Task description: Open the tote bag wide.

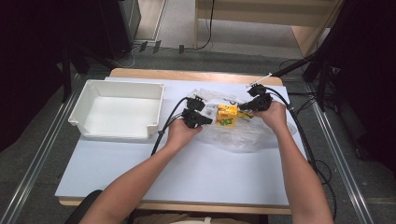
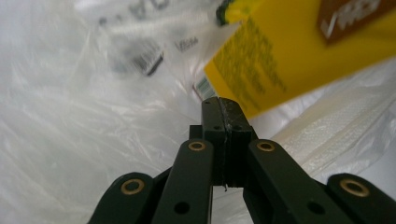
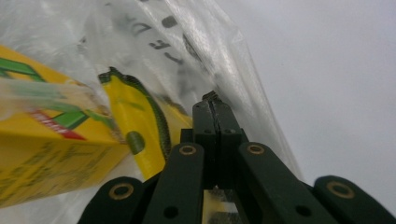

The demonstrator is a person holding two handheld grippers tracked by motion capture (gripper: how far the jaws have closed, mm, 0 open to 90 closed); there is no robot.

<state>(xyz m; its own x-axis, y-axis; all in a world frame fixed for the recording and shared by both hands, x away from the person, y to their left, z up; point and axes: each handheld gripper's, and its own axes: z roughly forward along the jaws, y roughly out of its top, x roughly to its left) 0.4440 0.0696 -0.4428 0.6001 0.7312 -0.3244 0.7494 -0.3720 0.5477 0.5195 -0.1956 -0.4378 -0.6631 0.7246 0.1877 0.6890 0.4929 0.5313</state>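
High view: yellow carton sits in a clear plastic bag right of the white bin; left hand-held gripper & right hand-held gripper, jaws shut, flank it—prob. pinching film; bag's thin, slippery, floppy, carton light/stiff, so grab film edges.

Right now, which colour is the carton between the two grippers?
Yellow, with green marks; the carton shows best in the left gripper view.

The white tabletop lies bare along the near edge, giving open passage under both forearms. A white rectangular plastic bin blocks the left side (its inside is vacant), and a crumpled clear plastic bag crowds the middle.
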